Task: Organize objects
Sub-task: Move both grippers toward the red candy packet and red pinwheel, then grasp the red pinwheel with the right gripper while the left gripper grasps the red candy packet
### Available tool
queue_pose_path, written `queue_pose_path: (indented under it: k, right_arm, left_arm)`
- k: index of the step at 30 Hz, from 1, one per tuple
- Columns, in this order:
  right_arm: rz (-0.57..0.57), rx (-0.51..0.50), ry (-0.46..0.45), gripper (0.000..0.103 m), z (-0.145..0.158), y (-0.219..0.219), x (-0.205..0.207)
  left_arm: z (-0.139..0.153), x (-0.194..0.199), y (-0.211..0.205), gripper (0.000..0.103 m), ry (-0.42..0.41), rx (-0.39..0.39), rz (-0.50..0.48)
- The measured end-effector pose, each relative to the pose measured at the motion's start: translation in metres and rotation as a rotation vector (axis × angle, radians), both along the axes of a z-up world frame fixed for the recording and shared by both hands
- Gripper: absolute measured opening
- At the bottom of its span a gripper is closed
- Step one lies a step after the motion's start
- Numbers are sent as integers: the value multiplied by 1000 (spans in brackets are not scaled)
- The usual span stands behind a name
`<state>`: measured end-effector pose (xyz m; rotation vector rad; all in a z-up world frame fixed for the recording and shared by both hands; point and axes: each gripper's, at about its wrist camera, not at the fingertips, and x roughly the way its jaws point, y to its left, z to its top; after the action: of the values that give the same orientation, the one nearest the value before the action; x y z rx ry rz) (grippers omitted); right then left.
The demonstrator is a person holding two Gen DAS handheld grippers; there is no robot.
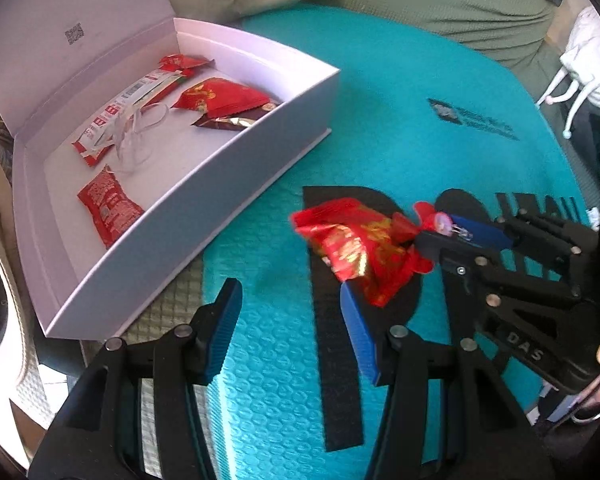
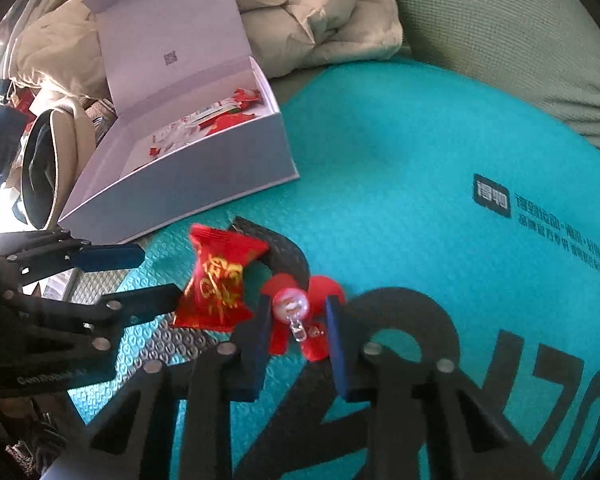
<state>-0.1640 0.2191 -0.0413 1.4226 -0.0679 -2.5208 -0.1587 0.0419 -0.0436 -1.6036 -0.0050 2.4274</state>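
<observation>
Left gripper, nearest the lens: jaws apart, empty, just beside the loose packet.
Teal mat: largest item, spread on a bed; carries everything.
White box: lid up, on the mat's left; several red packets already inside.
Right gripper: jaws clamped on a red trinket with a clear bulb.
Red packet: outside the box. By judgement, mostly sorted; these two items remain.
</observation>
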Motion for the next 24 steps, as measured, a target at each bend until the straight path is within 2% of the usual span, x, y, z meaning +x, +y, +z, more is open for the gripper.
queue_pose_path:
  k: [12,17,20,24]
  right_arm:
    - [-85,12,-13,24,5,32,21]
    - [-116,15,-22,24,4,41,31]
    - [-128,14,-22,24,2,44,34]
    - [-135,27,-21,24,1,43,33]
  left_arm:
    - [5,-9,31,50,-6,56,-61]
    - [-1,-23,42,51,-36,37,-66]
    - [-10,-29,48,60,-60,15,-51]
    - [-9,-26,55,61,-30,-6,-55]
